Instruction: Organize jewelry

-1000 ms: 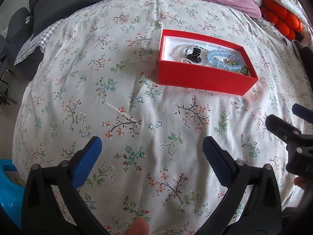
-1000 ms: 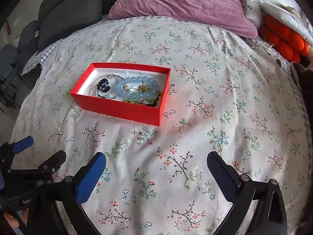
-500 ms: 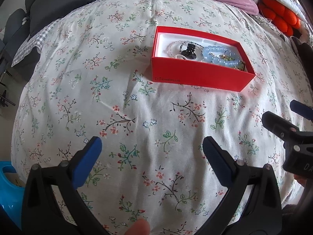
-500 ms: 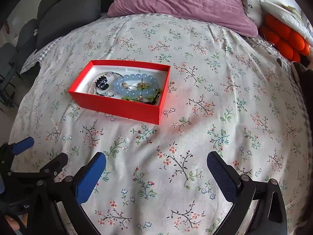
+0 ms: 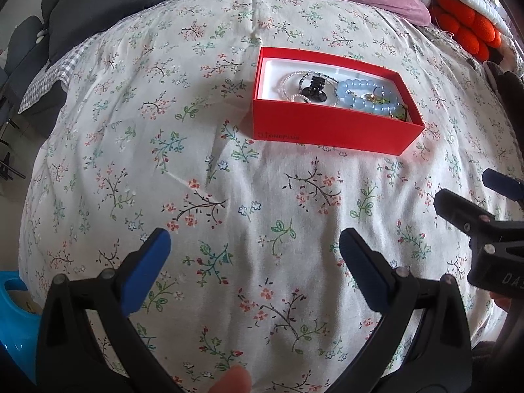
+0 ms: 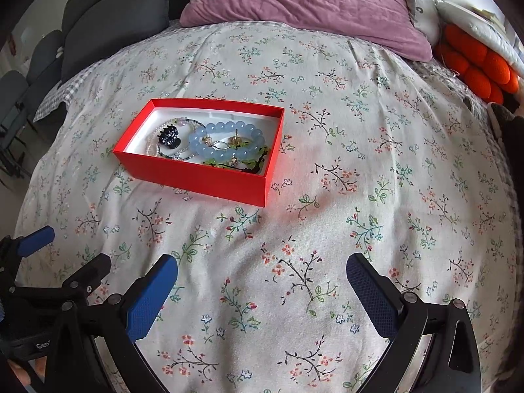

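Observation:
A red box [image 5: 330, 129] [image 6: 209, 180] with a white inside lies on the flowered bedspread. In it are a pale blue bead bracelet [image 5: 366, 98] [image 6: 226, 144], a black hair claw [image 5: 314, 90] [image 6: 168, 137], thin beaded strands [image 6: 170, 155] and green-and-gold pieces [image 6: 242, 160]. My left gripper [image 5: 255, 255] hangs open over the bedspread, well short of the box, with nothing between its fingers. My right gripper [image 6: 262, 281] is open and empty too, nearer than the box and to its right. Each gripper shows at the edge of the other's view.
A purple pillow [image 6: 304, 3] lies at the head of the bed, with an orange knitted cushion [image 6: 475, 65] at the far right. Dark grey cushions [image 6: 111, 23] and chairs stand at the left. A blue plastic object [image 5: 13, 311] sits at the lower left.
Both views shifted slightly; the box sits a little lower and nearer in each. Both grippers stay open and empty.

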### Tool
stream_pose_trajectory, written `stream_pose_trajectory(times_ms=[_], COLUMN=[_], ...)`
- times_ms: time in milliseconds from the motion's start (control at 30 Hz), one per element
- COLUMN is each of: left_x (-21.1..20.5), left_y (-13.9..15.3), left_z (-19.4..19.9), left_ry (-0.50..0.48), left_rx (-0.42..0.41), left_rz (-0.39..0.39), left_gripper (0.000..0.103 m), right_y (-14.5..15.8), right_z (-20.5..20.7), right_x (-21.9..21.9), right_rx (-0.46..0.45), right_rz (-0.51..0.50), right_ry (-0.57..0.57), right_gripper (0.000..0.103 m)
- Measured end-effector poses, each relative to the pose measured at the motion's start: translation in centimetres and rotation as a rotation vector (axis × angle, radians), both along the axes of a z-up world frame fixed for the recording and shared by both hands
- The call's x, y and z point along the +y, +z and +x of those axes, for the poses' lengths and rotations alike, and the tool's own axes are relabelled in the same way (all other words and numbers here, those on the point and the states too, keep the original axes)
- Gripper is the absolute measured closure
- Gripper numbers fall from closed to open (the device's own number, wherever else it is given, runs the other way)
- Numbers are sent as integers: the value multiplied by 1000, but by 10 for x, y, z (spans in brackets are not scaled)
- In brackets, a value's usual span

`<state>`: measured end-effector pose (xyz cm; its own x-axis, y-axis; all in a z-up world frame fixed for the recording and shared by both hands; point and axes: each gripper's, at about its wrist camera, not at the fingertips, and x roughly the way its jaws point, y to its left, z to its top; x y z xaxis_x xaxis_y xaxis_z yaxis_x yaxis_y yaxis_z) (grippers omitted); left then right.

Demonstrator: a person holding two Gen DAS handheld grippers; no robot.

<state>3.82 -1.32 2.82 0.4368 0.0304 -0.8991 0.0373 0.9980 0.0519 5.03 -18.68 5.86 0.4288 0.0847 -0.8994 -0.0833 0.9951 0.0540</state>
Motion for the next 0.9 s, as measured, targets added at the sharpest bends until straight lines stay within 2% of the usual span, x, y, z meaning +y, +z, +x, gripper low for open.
stream_pose_trajectory(times_ms=[900], left_x=[1], left_y=[0], left_z=[1], left_ry=[-3], left_rx=[7], left_rz=[-9], left_gripper=[1], right_y=[-3], right_z=[1], right_x=[-1], right_rx=[4], right_rz=[1], right_ry=[1], right_gripper=[0])
